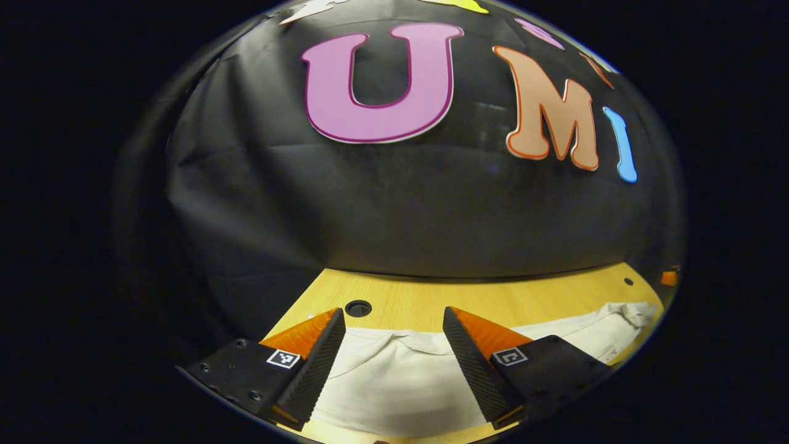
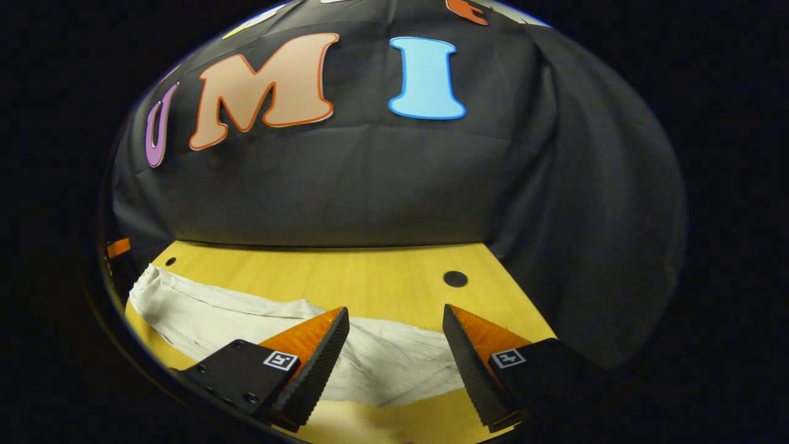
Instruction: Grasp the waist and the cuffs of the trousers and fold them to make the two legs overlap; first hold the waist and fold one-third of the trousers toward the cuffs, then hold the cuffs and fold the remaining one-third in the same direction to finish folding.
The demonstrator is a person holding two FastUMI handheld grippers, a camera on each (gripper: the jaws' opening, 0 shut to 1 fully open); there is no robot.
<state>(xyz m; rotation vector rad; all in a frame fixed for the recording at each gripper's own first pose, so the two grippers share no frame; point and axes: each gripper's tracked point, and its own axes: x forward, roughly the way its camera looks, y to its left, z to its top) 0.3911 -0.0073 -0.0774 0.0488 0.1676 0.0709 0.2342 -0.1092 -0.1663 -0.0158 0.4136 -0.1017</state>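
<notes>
On the table [image 1: 431, 299], white trousers [image 1: 394, 382] lie flat in a long strip, wrinkled, one end under the left gripper [image 1: 391, 364] and the other under the right gripper [image 2: 394, 364]; which end is the waist, can't tell. Looks like nothing is grasped yet, so leg overlap and both third-folds are probably all left to do. Both grippers have jaws spread wide above the cloth, holding nothing.

Bare table [image 2: 370, 277] beyond trousers [image 2: 382, 364]; booth wall [image 2: 370, 185] blocks far edge.
</notes>
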